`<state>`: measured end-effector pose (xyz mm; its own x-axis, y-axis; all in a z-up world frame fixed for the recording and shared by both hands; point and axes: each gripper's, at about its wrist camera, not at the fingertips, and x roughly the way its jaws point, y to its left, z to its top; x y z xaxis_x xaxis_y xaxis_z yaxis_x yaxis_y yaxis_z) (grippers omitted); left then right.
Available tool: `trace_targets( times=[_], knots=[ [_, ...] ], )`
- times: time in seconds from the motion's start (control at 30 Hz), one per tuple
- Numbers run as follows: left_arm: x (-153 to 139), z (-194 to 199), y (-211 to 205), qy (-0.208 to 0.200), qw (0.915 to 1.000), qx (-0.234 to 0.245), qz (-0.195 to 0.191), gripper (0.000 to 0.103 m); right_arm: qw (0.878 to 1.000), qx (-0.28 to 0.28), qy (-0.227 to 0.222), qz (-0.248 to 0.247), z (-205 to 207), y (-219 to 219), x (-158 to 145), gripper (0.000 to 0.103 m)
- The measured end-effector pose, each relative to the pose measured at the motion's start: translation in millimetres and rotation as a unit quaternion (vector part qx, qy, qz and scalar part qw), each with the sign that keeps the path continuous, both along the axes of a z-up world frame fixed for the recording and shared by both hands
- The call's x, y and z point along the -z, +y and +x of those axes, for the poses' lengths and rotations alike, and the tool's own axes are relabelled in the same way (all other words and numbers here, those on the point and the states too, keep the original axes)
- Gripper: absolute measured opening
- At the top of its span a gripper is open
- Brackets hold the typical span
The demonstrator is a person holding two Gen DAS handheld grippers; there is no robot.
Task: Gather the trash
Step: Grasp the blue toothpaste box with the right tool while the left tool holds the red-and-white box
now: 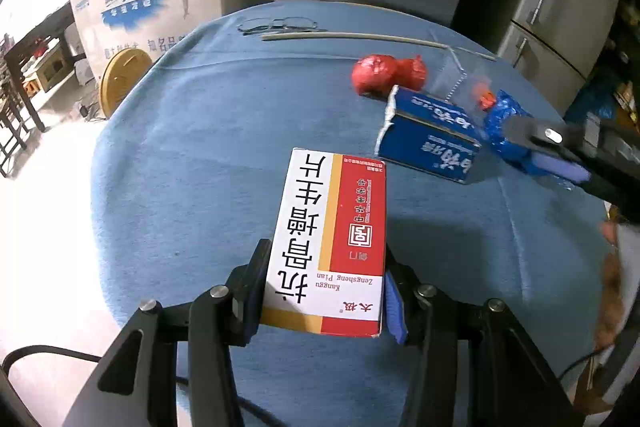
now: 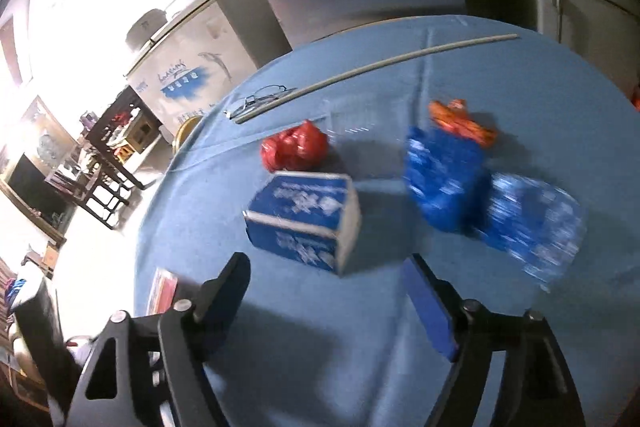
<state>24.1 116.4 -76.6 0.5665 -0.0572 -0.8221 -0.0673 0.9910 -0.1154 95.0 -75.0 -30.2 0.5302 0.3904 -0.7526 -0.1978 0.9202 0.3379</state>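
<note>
Left tool (image 1: 324,291) around "Kanggu Zengsheng Pian" box (image 1: 328,243) (red-and-white)

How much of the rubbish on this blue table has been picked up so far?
No bin or finished pile is visible, so nothing looks done yet. In hand: the left gripper clamps a red-and-white medicine box. The right gripper is open and empty. Left on the blue tablecloth: a blue carton, a red crumpled bag, blue wrappers and an orange wrapper.
</note>
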Motion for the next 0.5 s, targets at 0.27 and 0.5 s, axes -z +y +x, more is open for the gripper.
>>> trace_targets(
  times=[0.27,0.5],
  knots=[
    [-4.2,-4.5,10.2,-0.005,0.9999,-0.011,-0.003,0.051,0.998,0.035,-0.002,-0.049,22.3,56.1,8.2,0.095],
    [-6.4,-6.4,11.2,-0.006,0.9999,-0.013,-0.003,0.051,0.993,0.041,-0.005,-0.111,39.1,90.6,25.1,0.103]
  ],
)
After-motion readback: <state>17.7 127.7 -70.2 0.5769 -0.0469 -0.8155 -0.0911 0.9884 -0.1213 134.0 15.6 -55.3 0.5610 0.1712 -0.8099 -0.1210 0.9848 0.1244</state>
